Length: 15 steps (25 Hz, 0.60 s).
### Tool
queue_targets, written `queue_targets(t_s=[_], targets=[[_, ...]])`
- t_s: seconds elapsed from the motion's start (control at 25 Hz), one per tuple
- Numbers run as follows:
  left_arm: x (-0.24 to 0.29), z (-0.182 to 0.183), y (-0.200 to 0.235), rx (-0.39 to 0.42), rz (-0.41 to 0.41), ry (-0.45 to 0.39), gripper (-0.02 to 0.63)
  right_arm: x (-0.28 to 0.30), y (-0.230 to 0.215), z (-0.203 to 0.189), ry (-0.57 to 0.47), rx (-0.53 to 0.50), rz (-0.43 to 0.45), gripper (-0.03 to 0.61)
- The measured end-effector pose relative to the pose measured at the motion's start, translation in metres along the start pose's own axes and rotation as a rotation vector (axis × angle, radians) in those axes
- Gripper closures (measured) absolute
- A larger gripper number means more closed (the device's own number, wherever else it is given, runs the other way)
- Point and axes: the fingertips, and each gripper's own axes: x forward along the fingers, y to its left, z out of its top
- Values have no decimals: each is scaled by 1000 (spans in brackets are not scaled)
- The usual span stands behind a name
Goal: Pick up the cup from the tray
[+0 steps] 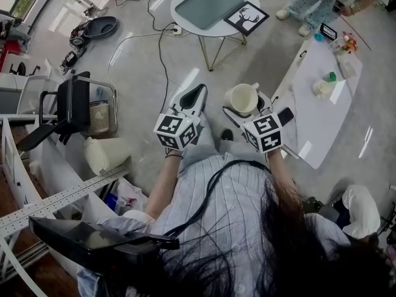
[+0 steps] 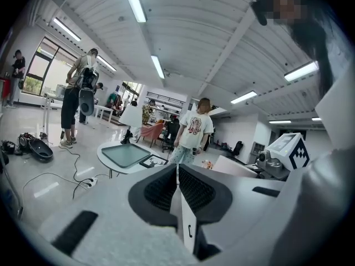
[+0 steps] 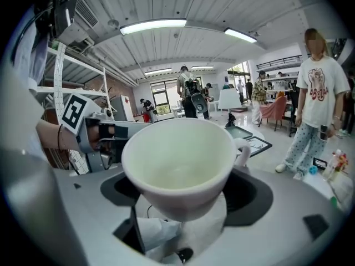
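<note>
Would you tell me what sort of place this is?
Probably an open-plan office or lab: long ceiling lights, an office chair, a round table, and cables trailing across the polished floor.

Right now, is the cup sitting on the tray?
No: the cup is clamped between the right gripper's jaws, held up well away from the tray on the round table.

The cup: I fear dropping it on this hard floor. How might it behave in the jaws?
The cup looks smooth and glazed, so it may slip in the right gripper. It seems rigid, probably ceramic, so likely fragile. It looks empty, so probably light.
</note>
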Motion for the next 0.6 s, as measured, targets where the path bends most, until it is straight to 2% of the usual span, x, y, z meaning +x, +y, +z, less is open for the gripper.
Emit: queue_targets(t_s=[0.6], targets=[[-17, -7, -13, -11, -2, -21, 600, -17, 21, -8, 9, -25, 28, 172]])
